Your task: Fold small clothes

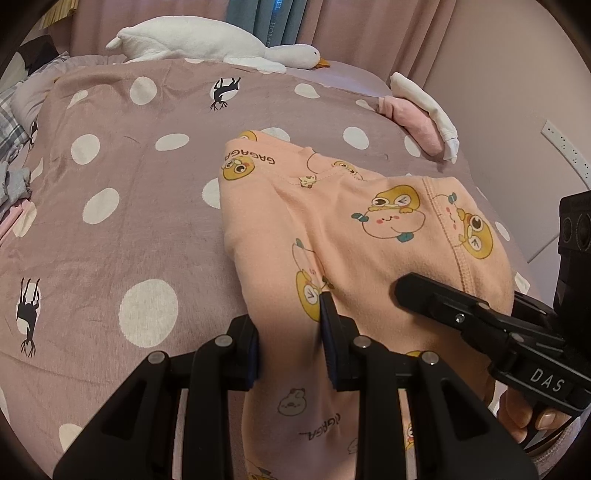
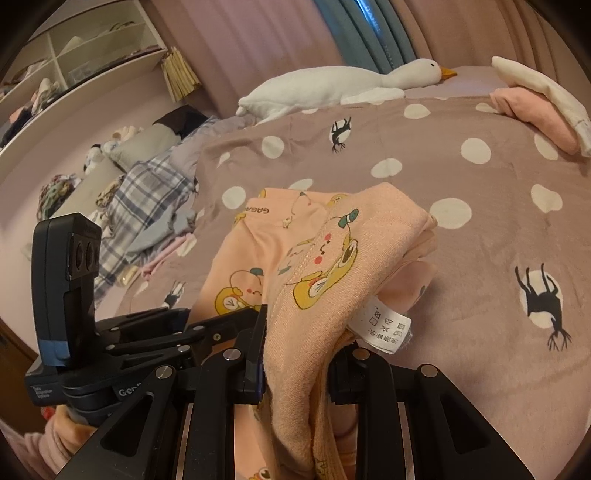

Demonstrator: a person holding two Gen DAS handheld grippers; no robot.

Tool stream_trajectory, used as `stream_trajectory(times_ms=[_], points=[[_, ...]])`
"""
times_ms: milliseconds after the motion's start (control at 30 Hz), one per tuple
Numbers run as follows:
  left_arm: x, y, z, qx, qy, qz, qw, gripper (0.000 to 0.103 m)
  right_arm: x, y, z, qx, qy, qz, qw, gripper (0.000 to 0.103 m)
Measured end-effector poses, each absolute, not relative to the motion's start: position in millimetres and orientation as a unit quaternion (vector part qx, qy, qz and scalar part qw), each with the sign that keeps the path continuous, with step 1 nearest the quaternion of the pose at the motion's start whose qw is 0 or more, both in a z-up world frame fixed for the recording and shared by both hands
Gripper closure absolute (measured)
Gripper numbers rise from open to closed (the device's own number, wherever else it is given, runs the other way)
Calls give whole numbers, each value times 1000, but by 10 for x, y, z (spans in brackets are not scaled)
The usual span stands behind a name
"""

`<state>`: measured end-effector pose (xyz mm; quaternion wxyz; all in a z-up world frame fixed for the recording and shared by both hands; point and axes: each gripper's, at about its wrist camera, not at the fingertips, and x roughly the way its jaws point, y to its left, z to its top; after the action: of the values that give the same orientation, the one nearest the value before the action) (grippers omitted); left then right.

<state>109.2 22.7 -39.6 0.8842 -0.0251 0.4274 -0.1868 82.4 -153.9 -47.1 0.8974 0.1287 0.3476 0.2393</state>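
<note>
Your left gripper [image 1: 290, 343] and right gripper [image 2: 295, 354] are both clamped on the near edge of the peach cartoon-print garment [image 1: 332, 236], which drapes forward onto the polka-dot bedspread [image 1: 110, 184].

So it's a bedroom, warm dim indoor light. The bed [image 1: 110, 221] has a mauve cover with big white dots and little black deer prints. A long white goose plush [image 1: 207, 44] lies along the far edge. Behind it hang pink curtains [image 1: 369, 33] with a teal one [image 1: 255, 22] in the middle. The wall [image 1: 517, 110] on the right is pale pink with a white power strip [image 1: 565, 147]. Over on the left, white shelves [image 2: 74, 55] packed with stuff, plus a plaid blanket [image 2: 147, 199] bunched up on the bed.
</note>
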Motion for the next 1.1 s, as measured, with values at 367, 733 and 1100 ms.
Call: stream_trajectory(times_ms=[367,733,1100], points=[[1269,227,-477,-24,434,-182,882,75,939,-1483,-523,124,355,236,896,77],[1459,227,-586,-27,444,-174,878,75,1140,-1460,-600,121,366,235,892,77],[1656,172,-697,-22,457,-171,873,75,1310,-1477,-709,128,377,231,888,77]])
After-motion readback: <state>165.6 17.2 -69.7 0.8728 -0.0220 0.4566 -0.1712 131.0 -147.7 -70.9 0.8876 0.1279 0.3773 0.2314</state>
